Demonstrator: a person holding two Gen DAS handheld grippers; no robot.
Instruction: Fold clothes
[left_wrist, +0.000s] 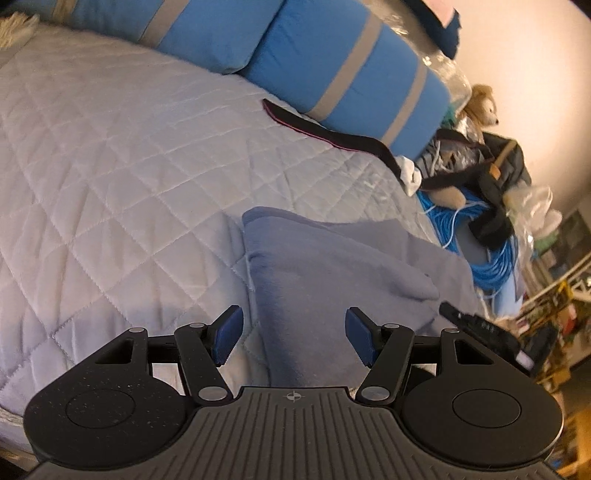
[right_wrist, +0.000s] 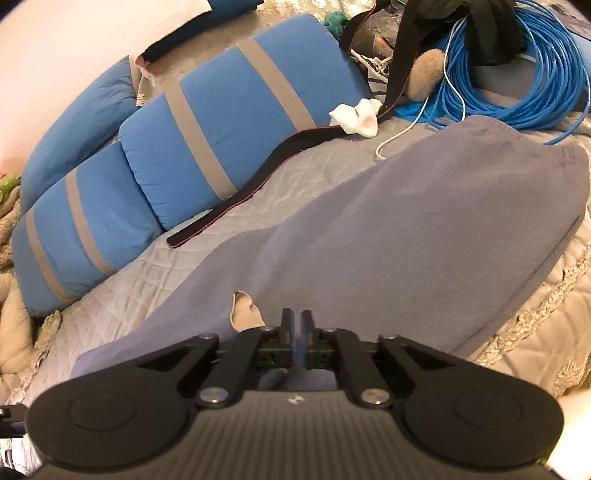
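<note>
Right claw (right_wrist: 297, 334) pinches garment (right_wrist: 406, 240) running away rightward; left claw (left_wrist: 291, 338) gapes

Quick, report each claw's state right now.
Left claw: open, holding nothing, above the grey-blue fleece garment.
Right claw: closed, pinching the near edge of the grey-blue fleece garment.

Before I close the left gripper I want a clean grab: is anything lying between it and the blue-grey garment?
Nothing visible does. The left gripper is open, and the blue-grey garment runs straight up between its fingers over the quilted bedspread. The black strap and white sock lie farther off, near the pillows.
</note>
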